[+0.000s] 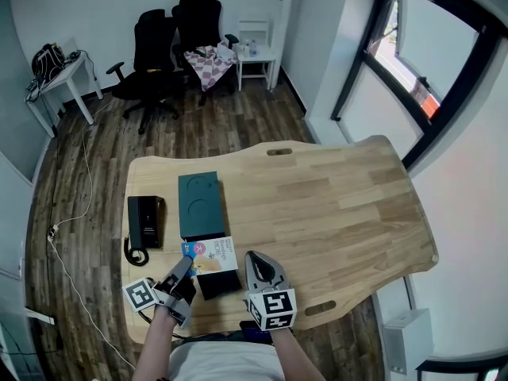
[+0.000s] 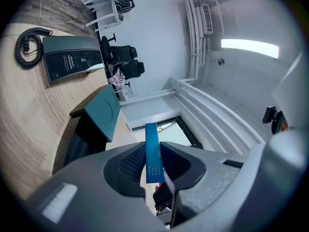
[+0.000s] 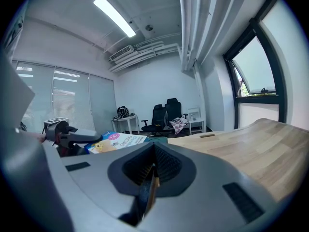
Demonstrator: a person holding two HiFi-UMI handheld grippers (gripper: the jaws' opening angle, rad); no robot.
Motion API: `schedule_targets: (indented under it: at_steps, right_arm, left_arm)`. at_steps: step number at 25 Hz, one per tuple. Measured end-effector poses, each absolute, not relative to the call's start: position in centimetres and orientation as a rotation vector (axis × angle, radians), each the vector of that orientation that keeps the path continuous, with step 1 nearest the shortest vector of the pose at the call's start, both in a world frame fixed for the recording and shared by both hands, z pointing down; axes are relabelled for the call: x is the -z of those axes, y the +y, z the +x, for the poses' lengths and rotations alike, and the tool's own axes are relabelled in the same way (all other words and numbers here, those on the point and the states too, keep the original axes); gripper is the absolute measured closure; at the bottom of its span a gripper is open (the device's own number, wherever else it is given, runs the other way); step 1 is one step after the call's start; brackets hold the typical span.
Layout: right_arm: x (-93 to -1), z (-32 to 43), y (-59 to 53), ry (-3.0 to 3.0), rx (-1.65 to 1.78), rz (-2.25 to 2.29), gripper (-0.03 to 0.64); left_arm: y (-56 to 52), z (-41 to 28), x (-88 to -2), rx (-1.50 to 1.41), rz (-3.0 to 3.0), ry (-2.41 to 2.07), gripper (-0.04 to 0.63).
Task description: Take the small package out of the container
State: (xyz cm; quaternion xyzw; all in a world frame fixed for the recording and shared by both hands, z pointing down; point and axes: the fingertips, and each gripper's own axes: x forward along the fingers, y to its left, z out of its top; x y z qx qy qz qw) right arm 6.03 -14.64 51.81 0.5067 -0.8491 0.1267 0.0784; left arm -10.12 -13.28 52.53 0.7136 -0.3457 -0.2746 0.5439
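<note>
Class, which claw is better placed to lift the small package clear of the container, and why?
Left. The left claw grips the small package by its edge; the right claw is shut on nothing, beside the container.

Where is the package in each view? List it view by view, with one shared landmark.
Head view: package at bottom centre, its left edge in the left gripper.
Left gripper view: package edge-on, a blue strip clamped between the fingers, lower centre.
Right gripper view: package left of centre, lying flat.
Shared landmark: black chairs.
</note>
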Motion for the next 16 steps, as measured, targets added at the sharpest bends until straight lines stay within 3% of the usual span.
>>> schedule_targets:
  at_steps: [16]
  right_arm:
    - [-52.52,6.18,-14.47,-2.530,-0.394,1.513,0.612]
  left_arm:
    - [-13.40,-10.34,-53.00,0.640,1.690,-0.829,0.500]
